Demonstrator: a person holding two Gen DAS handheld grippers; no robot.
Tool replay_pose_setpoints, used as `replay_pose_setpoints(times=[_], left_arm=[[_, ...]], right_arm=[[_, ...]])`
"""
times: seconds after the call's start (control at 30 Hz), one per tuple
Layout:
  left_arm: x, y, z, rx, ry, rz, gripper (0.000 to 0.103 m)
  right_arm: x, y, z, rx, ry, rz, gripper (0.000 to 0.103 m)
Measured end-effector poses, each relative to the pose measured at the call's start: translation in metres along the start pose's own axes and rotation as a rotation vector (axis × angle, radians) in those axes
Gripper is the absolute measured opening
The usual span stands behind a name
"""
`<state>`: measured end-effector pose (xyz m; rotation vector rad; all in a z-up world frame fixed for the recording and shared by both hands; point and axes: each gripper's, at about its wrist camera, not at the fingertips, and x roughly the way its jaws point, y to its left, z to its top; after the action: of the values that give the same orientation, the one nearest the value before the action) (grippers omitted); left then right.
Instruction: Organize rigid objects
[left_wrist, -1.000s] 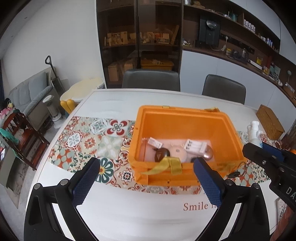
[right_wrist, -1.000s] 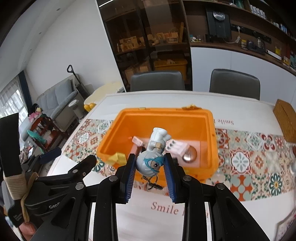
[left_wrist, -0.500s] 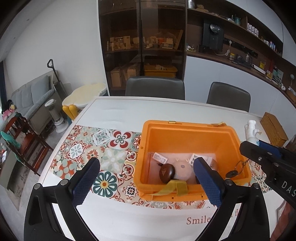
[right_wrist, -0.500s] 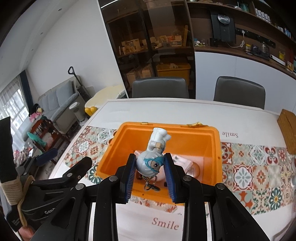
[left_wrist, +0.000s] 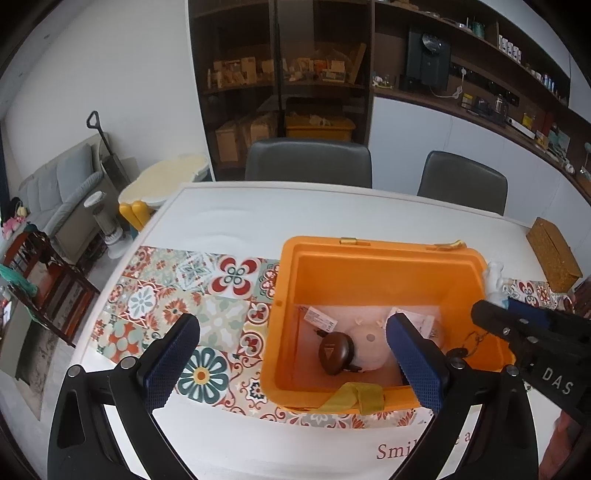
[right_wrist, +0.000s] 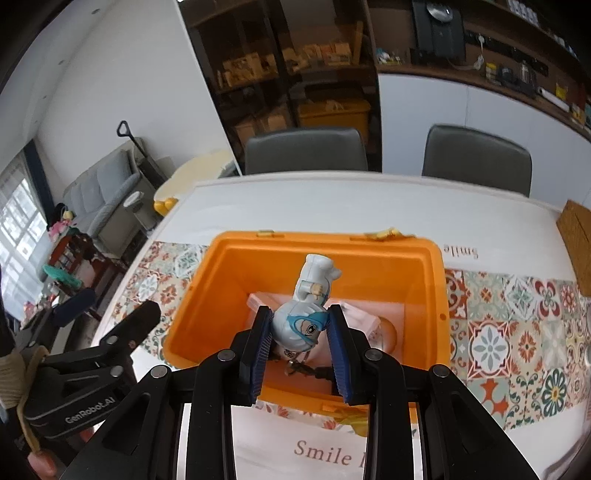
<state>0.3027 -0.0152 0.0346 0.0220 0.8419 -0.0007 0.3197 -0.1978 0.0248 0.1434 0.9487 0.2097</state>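
An orange bin (left_wrist: 384, 251) (right_wrist: 424, 295) stands open on the patterned table runner. My right gripper (right_wrist: 300, 326) is shut on a white chef figurine keychain (right_wrist: 306, 317) and holds it above the bin's inside; its key ring dangles below (left_wrist: 461, 349). My left gripper (left_wrist: 291, 350) is open and empty, held above the bin's near left edge. In the bin lie a brown oval case (left_wrist: 335, 352), a round white object (left_wrist: 367, 347) and small labelled packets (left_wrist: 321, 319).
A yellow strap (left_wrist: 351, 397) hangs over the bin's near rim. A brown woven box (left_wrist: 554, 258) sits at the table's far right. Two grey chairs (left_wrist: 308, 162) stand behind the table. The tablecloth (left_wrist: 240, 221) has "Smile" printed near the front edge.
Both grippers have risen and look down more steeply into the bin. The right gripper has carried the figurine forward over the bin's inside. The left gripper has stayed open.
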Motion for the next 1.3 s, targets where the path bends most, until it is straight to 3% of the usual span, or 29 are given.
replay_pose_setpoints(times=[0.27, 0.37, 0.5, 0.73, 1.3], left_arm=[[0.017, -0.003, -0.002, 0.012, 0.039, -0.004, 0.103], [0.019, -0.003, -0.004, 0.014, 0.049, -0.007, 0.103], [0.015, 0.0, -0.008, 0.015, 0.048, -0.009, 0.103], [-0.001, 0.007, -0.015, 0.022, 0.031, -0.02, 0.103], [-0.064, 0.011, -0.05, 0.1, -0.018, -0.023, 0.103]], right_arm=[[0.026, -0.017, -0.006, 0.046, 0.079, -0.048, 0.032], [0.03, -0.02, -0.009, 0.064, 0.091, -0.076, 0.052], [0.025, -0.022, -0.012, 0.077, 0.083, -0.105, 0.056], [-0.005, -0.013, -0.025, 0.093, 0.035, -0.173, 0.079], [-0.087, 0.014, -0.075, 0.097, -0.043, -0.274, 0.092]])
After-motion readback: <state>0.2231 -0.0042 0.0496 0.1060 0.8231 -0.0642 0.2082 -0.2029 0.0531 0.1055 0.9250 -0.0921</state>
